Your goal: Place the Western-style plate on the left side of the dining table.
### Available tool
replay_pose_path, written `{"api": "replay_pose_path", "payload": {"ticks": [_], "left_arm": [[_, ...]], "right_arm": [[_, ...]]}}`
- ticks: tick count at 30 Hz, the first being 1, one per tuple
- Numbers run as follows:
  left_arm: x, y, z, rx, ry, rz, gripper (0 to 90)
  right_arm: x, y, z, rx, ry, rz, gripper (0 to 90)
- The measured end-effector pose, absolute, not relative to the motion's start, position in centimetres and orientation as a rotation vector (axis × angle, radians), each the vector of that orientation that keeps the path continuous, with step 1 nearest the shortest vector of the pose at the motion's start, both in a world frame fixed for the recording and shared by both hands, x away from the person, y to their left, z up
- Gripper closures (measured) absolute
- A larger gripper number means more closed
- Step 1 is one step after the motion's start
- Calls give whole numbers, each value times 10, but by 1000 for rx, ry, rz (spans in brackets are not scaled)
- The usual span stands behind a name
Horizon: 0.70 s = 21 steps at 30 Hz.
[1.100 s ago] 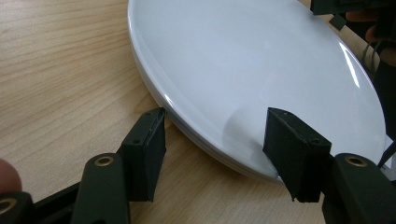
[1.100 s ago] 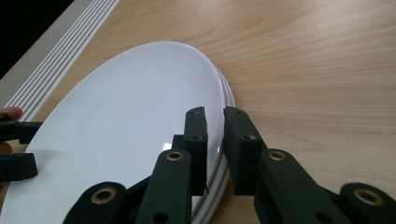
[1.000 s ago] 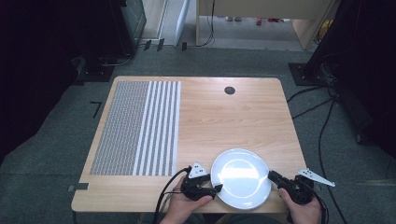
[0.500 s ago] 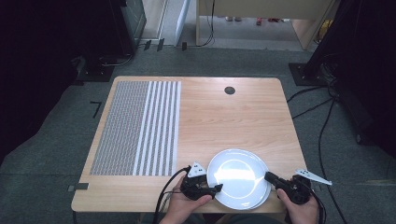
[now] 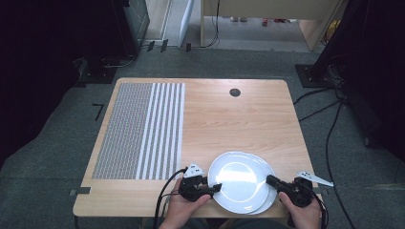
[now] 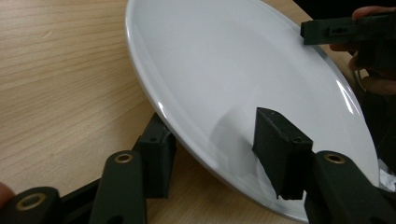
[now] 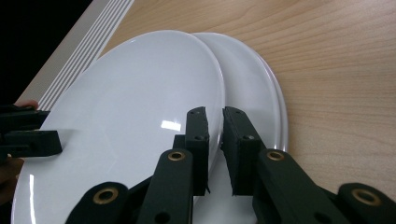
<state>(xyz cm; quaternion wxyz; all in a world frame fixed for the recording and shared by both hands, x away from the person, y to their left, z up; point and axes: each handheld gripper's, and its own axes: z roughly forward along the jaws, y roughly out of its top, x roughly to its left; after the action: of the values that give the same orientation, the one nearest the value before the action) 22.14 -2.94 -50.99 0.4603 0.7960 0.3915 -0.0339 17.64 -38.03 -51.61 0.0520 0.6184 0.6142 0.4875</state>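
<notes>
A: High view: two white plates stacked at the table's (image 5: 229, 124) near edge, the top plate (image 5: 237, 178) slid left off the lower plate (image 5: 270, 191)?

B: Yes. Left gripper view: the left gripper (image 6: 219, 154) has been closing astride the top plate's rim, not yet pinching. Right gripper view: the right gripper (image 7: 215, 116) is clamped on its opposite rim, likely to lift it level.

We see light wooden table (image 5: 239, 119) on grey carpet floor (image 5: 57, 148); striped grey mat (image 5: 138, 131) covers table's left part; black cables (image 5: 329, 124) trail right; dark surroundings.

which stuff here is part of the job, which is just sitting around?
In the job: top plate, lower plate, left gripper, right gripper.
Lying about: striped mat, round table grommet, floor cables.
</notes>
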Motion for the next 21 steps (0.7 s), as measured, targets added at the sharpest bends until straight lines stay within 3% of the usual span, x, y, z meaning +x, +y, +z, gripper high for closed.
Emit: {"api": "replay_pose_path", "payload": {"ticks": [21], "left_arm": [[216,-7,-508,1917,978,-180,624]], "right_arm": [[196,-372,-519,2027,1859,1501,823]]}}
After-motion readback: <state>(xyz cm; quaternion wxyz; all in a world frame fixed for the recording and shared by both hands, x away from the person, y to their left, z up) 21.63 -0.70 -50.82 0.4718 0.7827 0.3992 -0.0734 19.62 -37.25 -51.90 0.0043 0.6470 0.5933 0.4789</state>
